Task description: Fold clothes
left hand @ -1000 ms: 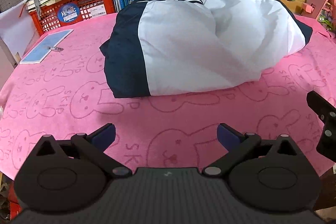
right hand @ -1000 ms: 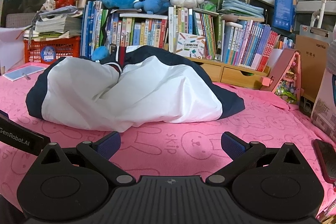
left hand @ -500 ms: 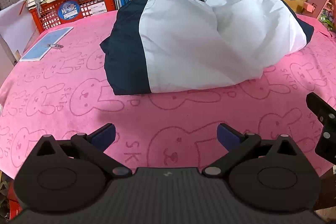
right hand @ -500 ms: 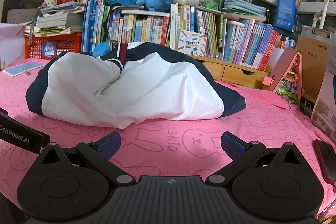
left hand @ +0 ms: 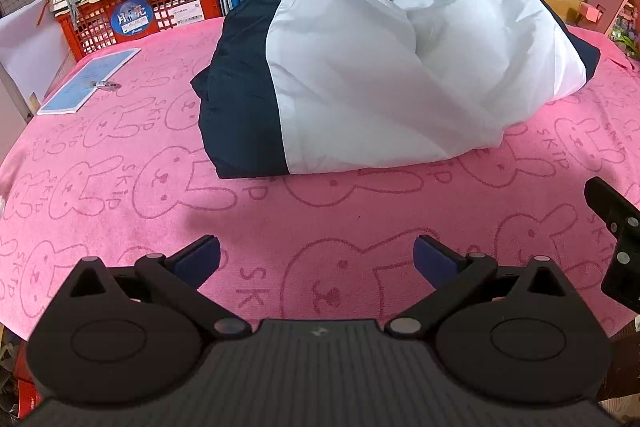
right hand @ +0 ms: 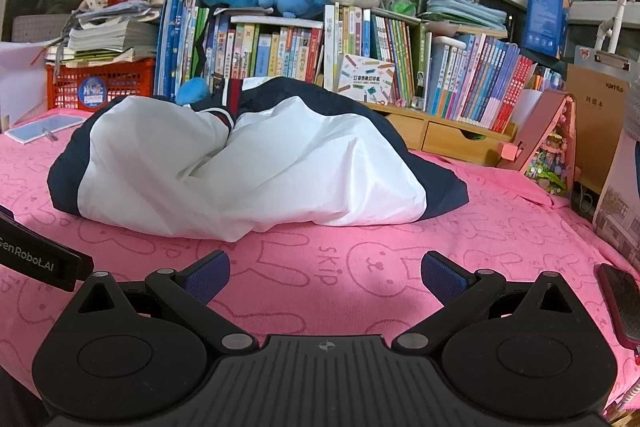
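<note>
1. Left wrist view: the left gripper (left hand: pixel 316 253) is released, jaws spread wide and holding nothing, above the pink rabbit-print cloth (left hand: pixel 120 195). The navy-and-white jacket (left hand: pixel 384 75) lies bundled on the cloth ahead, apart from the fingers. A blue booklet (left hand: pixel 90 81) lies far left.
2. Right wrist view: the right gripper (right hand: pixel 325 273) is likewise released and empty. The jacket (right hand: pixel 256 167) lies heaped mid-cloth, before the bookshelf (right hand: pixel 360 59). A phone (right hand: pixel 622 301) lies at the right edge.
</note>
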Action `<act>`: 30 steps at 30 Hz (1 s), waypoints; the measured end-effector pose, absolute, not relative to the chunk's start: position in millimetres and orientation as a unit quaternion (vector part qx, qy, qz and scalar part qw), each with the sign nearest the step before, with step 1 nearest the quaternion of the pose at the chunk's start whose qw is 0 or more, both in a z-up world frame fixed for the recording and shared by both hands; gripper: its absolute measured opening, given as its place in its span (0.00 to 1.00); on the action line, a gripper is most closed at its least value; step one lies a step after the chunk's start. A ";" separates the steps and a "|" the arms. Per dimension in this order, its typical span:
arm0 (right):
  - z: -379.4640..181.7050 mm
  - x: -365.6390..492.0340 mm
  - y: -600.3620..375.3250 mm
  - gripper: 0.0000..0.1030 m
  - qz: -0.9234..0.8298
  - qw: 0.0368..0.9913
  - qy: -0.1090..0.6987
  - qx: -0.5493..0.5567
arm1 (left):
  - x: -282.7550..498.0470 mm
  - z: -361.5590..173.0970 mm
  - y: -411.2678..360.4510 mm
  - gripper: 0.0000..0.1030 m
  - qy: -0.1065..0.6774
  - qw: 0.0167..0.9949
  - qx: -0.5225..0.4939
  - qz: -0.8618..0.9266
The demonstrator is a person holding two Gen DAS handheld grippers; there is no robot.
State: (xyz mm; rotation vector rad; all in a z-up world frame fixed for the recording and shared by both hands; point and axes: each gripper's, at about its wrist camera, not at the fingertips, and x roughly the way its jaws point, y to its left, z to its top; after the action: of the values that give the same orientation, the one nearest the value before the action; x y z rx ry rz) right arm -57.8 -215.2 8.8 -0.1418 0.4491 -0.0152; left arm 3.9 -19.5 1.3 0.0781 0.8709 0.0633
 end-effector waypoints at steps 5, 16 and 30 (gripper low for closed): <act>8.9 -57.2 -215.4 1.00 -0.008 0.972 0.225 -0.069 | 4.9 2.0 -18.7 1.00 0.422 0.905 0.037 0.031; 4.8 -51.7 -212.3 1.00 -0.022 0.969 0.232 -0.080 | 6.8 3.0 -14.7 1.00 0.412 0.910 0.025 0.032; 5.8 -50.4 -232.6 1.00 -0.002 0.971 0.239 -0.005 | 11.1 3.8 -3.7 1.00 0.414 0.909 0.011 0.051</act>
State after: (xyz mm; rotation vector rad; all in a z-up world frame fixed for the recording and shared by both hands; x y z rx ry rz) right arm -50.4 -232.6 5.8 -0.0091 0.4825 -0.0050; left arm 11.1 -3.7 3.8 0.0221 0.8550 0.1049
